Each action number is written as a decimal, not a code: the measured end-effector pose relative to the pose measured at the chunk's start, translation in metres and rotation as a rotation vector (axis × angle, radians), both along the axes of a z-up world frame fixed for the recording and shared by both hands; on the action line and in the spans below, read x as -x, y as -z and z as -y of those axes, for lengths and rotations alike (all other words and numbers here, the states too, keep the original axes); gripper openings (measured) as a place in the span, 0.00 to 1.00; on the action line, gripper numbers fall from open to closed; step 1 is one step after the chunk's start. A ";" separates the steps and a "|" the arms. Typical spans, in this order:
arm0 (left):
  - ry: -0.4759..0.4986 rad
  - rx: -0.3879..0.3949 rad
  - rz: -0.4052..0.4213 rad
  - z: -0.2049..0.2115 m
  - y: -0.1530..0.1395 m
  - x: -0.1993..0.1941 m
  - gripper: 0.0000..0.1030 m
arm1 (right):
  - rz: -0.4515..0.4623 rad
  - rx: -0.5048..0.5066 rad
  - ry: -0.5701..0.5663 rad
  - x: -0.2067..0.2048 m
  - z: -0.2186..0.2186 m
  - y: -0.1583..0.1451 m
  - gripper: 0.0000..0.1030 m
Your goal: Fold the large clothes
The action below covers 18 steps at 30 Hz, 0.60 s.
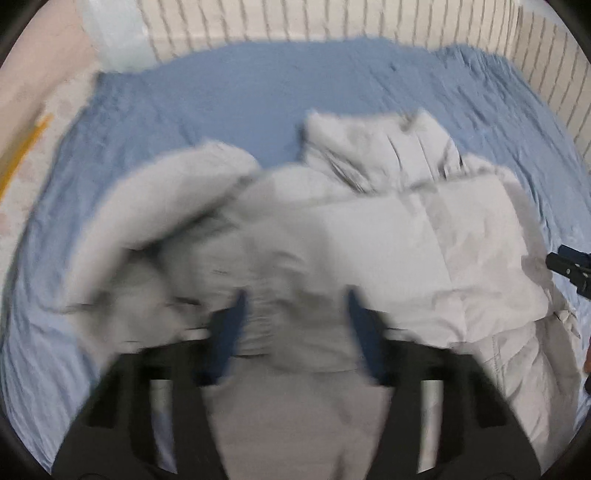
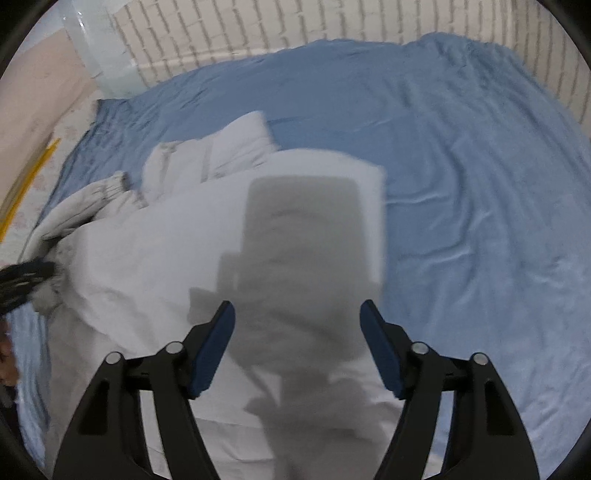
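A pale grey puffy jacket lies crumpled on a blue bed sheet. Its collar points to the far side and one sleeve bulges at the left. In the blurred left wrist view, my left gripper is shut on a bunched fold of the jacket, which fills the gap between the blue pads. My right gripper hovers open over the jacket near its right edge and casts a shadow on it, with nothing pinched. Each gripper shows at the edge of the other's view: right gripper, left gripper.
The blue sheet stretches wide to the right of the jacket. A pale brick-patterned wall runs along the far side. A translucent plastic object stands at the far left corner, and a yellow strip lies off the sheet's left edge.
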<state>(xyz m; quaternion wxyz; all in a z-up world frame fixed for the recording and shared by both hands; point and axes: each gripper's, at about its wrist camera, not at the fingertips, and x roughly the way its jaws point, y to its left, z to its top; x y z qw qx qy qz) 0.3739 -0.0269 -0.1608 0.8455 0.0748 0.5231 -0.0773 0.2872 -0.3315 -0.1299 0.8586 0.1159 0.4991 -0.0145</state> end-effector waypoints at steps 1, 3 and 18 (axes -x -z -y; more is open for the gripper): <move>0.000 0.014 -0.030 0.005 0.009 -0.002 0.16 | -0.010 -0.004 -0.009 -0.002 -0.006 0.004 0.37; -0.011 0.018 -0.071 0.012 0.028 -0.009 0.15 | -0.040 -0.003 -0.042 -0.006 -0.020 0.016 0.14; -0.010 -0.018 -0.180 0.025 0.085 -0.037 0.13 | -0.136 0.068 -0.076 -0.054 -0.023 0.065 0.08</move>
